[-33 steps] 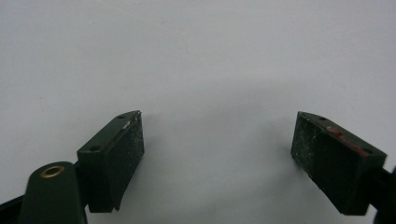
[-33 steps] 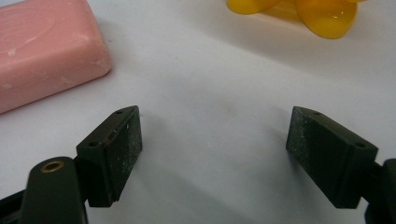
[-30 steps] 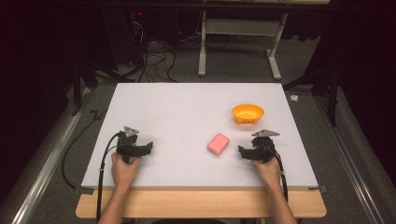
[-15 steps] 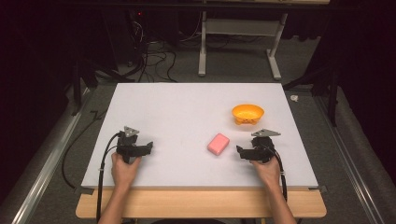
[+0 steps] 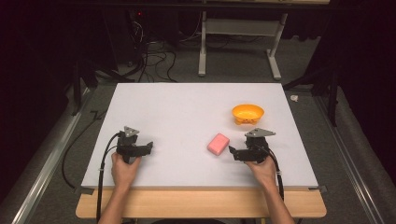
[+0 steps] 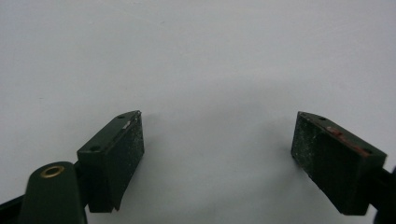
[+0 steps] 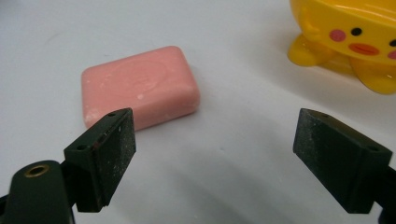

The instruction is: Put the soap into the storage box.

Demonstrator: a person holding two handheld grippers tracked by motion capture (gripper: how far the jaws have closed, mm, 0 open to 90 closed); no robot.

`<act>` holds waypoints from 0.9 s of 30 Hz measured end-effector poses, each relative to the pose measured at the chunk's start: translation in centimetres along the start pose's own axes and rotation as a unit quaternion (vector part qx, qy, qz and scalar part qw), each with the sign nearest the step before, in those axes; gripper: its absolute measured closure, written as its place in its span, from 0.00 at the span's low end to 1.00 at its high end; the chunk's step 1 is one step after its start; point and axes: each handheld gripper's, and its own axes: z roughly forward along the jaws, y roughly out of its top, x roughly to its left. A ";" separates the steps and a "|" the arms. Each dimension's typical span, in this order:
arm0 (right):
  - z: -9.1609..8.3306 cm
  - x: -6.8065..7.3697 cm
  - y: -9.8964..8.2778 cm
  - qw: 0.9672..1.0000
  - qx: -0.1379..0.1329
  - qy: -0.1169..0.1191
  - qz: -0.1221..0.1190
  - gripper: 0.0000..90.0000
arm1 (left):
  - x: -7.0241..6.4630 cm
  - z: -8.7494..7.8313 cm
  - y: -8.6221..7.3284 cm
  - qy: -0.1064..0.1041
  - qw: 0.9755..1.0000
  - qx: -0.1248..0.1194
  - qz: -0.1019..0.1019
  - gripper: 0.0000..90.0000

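Observation:
A pink bar of soap (image 5: 218, 143) (image 7: 139, 91) lies flat on the white table (image 5: 187, 116), right of the middle. Behind it to the right stands a yellow duck-faced bowl (image 5: 248, 113) (image 7: 348, 37). My right gripper (image 5: 232, 151) (image 7: 212, 156) is open close by the soap's right side, jaws spread wide, the soap just beyond its left jaw and not touching. My left gripper (image 5: 148, 147) (image 6: 217, 154) is open at the table's near left over bare surface, nothing between its jaws.
The table's near edge (image 5: 201, 186) runs just behind both hands, with a wooden lip below it. Dark floor, cables (image 5: 154, 51) and a white stand's legs (image 5: 238, 46) lie beyond the far edge.
My right gripper has edged a little to the left, closer to the soap. The left gripper and the objects have stayed put.

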 end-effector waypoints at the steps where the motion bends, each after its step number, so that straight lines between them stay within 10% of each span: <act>1: 0.0 0.2 0.1 1.000 0.000 0.003 -0.002 0.15 | 0.0 0.0 0.0 0.000 1.000 0.000 0.000 0.19; 27: 2.1 3.4 2.9 0.996 0.008 0.053 -0.072 0.14 | 0.0 0.0 0.0 0.000 1.000 0.001 0.001 0.19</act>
